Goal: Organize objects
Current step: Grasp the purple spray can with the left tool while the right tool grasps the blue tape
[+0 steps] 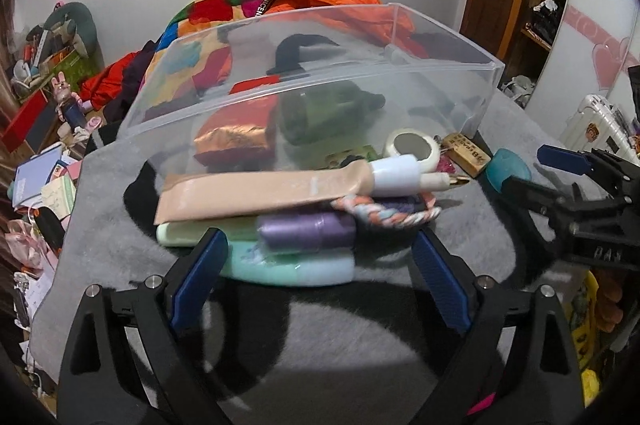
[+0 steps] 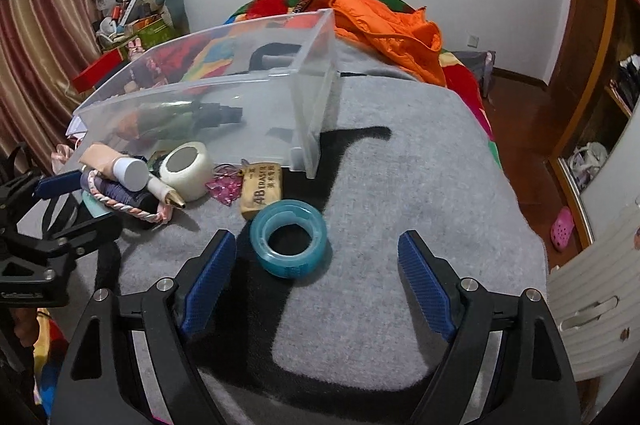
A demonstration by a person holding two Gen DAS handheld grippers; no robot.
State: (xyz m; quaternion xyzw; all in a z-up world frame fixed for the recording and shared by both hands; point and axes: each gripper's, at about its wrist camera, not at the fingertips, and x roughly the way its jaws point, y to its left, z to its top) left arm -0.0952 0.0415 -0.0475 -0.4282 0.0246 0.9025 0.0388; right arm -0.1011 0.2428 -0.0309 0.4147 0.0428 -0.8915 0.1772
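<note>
A clear plastic bin (image 1: 440, 81) (image 2: 316, 97) stands on a grey mat and holds a dark green bottle (image 1: 320, 113) and an orange pouch (image 1: 232, 141). In front of it lies a pile: a beige tube with a white cap (image 1: 260, 193) (image 2: 128, 173), a purple roll (image 1: 308, 231), a braided cord (image 1: 384, 213), a white tape roll (image 1: 412, 149) (image 2: 188, 169), a 4B eraser (image 2: 262, 191) and a blue tape roll (image 2: 290, 239). My left gripper (image 1: 320, 269) is open, just short of the pile. My right gripper (image 2: 316, 265) is open around the blue tape roll without touching it.
The grey mat (image 2: 400, 185) with black markings covers a bed. An orange jacket (image 2: 396, 33) and a colourful blanket lie behind the bin. Clutter fills the floor at the left (image 1: 44, 185). A wardrobe (image 2: 592, 65) stands at the right.
</note>
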